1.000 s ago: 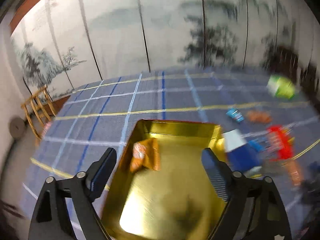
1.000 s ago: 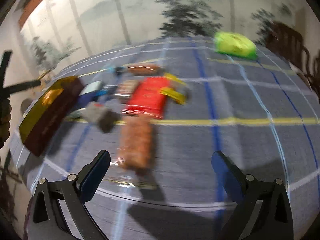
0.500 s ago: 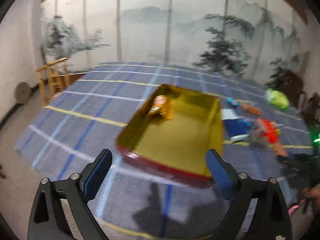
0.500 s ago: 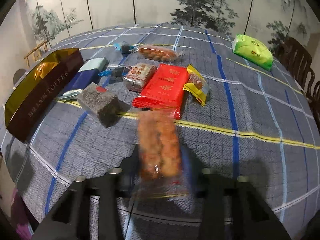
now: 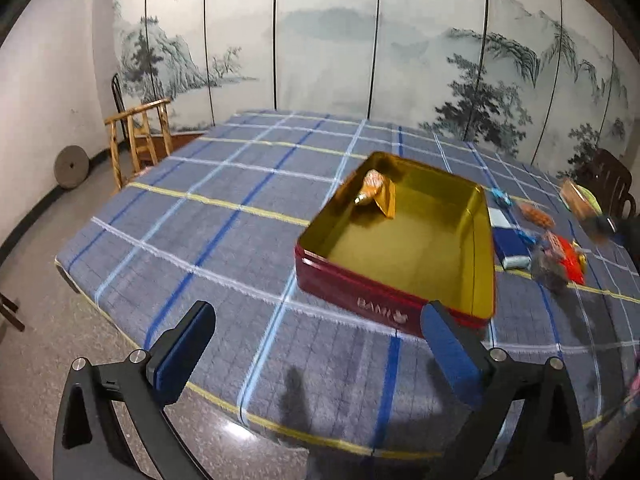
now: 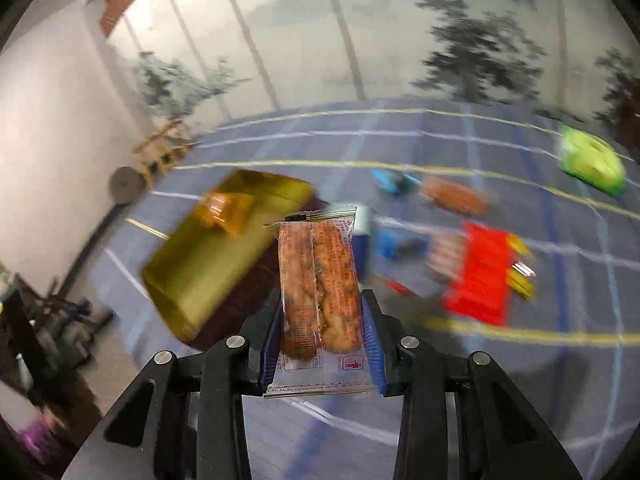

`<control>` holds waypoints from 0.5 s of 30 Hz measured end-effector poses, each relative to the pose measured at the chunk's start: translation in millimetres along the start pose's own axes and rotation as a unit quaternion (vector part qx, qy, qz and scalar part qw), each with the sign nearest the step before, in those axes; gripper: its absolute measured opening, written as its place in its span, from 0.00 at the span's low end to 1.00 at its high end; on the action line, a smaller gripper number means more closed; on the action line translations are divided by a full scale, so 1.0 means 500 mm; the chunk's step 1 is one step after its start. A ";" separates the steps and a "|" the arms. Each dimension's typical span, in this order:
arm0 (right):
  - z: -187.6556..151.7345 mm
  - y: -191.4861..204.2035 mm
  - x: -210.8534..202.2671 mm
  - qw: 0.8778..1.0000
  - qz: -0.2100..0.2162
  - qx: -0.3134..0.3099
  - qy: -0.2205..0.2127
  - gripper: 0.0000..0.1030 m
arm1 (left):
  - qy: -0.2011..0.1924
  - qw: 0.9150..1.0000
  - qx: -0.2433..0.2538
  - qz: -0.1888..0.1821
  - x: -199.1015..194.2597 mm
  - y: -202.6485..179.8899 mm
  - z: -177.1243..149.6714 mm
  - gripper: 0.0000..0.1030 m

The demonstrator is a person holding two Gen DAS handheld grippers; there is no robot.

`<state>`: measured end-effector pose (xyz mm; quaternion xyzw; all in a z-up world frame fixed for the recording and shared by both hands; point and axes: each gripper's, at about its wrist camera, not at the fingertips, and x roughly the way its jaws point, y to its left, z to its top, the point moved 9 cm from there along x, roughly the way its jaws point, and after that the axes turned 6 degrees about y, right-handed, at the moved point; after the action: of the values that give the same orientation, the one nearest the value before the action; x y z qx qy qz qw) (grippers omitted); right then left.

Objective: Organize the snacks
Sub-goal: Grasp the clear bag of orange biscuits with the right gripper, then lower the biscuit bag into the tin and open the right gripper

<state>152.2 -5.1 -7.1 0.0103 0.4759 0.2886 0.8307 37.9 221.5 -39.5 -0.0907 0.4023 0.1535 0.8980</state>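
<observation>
The right tongs [image 6: 322, 334] are clamped on a clear-wrapped packet of brown biscuits [image 6: 318, 280], the blue pads pressing its two long sides and the packet standing up out of the jaws, lifted clear of the surface [image 6: 500, 360]; the left tongs [image 5: 316, 350] are empty with nothing between them, their jaws having just been opening and now standing wide.

From the left wrist view the red tin [image 5: 400, 256] with its gold inside sits on the blue checked cloth [image 5: 208, 240], just beyond the tongs and a little to the right; one orange-gold wrapped snack [image 5: 376, 194] lies in its far left corner, the rest of the tin floor bare.

Right of the tin the other snacks lie loose on the cloth: a blue pack [image 5: 508, 240] just beside the tin wall; a red packet [image 6: 478, 274] further right; an orange-brown bag [image 6: 454, 200] and a small blue wrapper [image 6: 390, 182] beyond it; a green bag [image 6: 592, 162] far off at the right edge, well apart from the rest.

A wooden chair [image 5: 140, 140] stands at the far left of the surface, before a painted folding screen [image 5: 328, 48].
</observation>
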 end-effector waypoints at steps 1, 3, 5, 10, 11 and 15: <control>0.017 0.021 0.013 1.000 0.010 -0.003 0.003 0.37 | 0.002 1.000 0.000 -0.002 0.000 -0.001 -0.002 0.98; 0.052 0.068 0.047 1.000 0.025 -0.013 0.011 0.37 | 0.010 1.000 -0.002 -0.005 -0.001 -0.002 -0.005 0.98; 0.087 0.108 0.089 0.999 0.033 -0.021 0.023 0.37 | 0.017 1.000 -0.004 -0.005 -0.001 -0.001 -0.006 0.98; 0.133 0.158 0.200 0.997 0.032 -0.018 0.062 0.37 | 0.029 0.999 0.005 0.018 0.005 0.014 -0.005 0.98; 0.141 0.160 0.228 0.997 0.029 -0.015 0.072 0.37 | 0.033 0.999 0.007 0.026 0.008 0.019 -0.006 0.98; 0.147 0.172 0.299 0.995 0.010 -0.017 0.100 0.37 | 0.047 0.998 0.008 0.028 0.021 0.034 -0.013 0.98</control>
<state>227.0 158.6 -58.9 -0.0283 0.5512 0.3044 0.7764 34.1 237.4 -52.1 -0.0793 0.4473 0.1711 0.8743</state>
